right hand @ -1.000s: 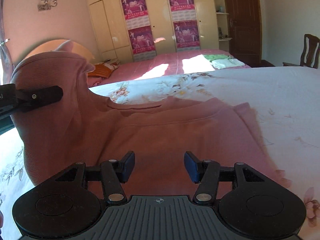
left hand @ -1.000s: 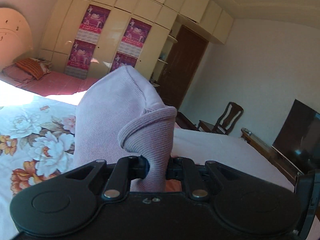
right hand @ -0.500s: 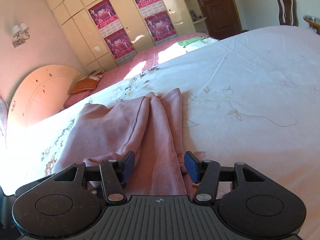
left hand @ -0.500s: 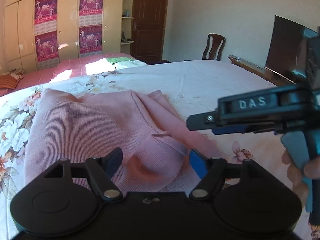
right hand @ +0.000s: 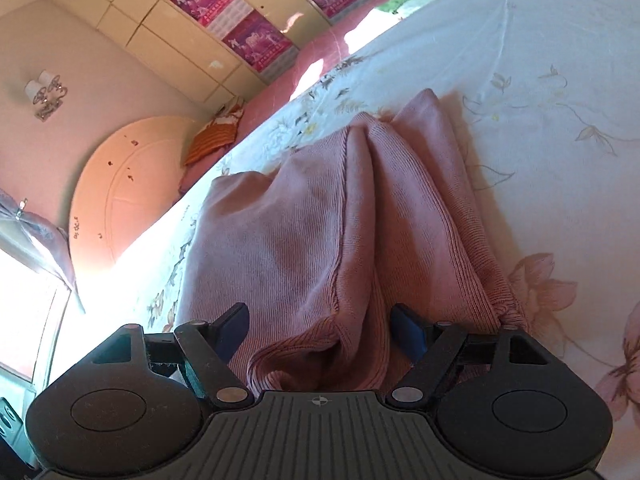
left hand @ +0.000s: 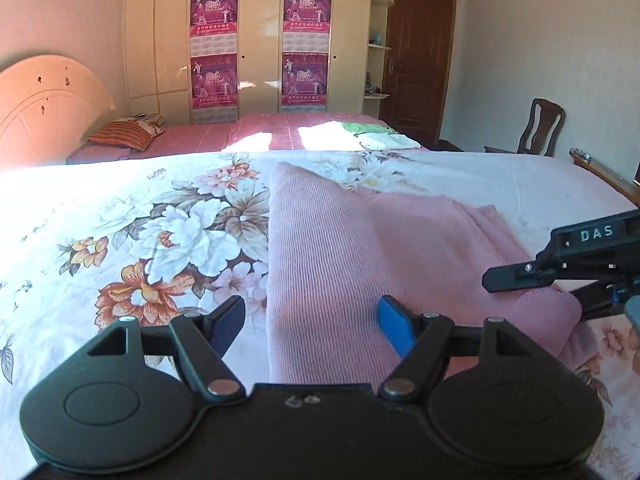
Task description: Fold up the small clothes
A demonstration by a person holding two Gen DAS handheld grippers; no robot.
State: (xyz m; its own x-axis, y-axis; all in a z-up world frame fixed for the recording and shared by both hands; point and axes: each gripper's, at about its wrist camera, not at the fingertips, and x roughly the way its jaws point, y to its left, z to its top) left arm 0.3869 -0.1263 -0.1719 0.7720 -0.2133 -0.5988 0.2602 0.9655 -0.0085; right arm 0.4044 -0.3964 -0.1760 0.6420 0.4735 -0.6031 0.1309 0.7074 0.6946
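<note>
Pink sweater (left hand: 360, 248) now dropped flat — under released left hand-held gripper (left hand: 312, 320).

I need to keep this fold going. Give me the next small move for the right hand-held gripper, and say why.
Probably let the right hand-held gripper finish closing on the bunched hem of the pink knit sweater. Its jaws are closing with that ribbed edge between them, not yet pinched. The left hand-held gripper stands open over the flat part, so the right side seems next to lift on the floral bedsheet.
</note>
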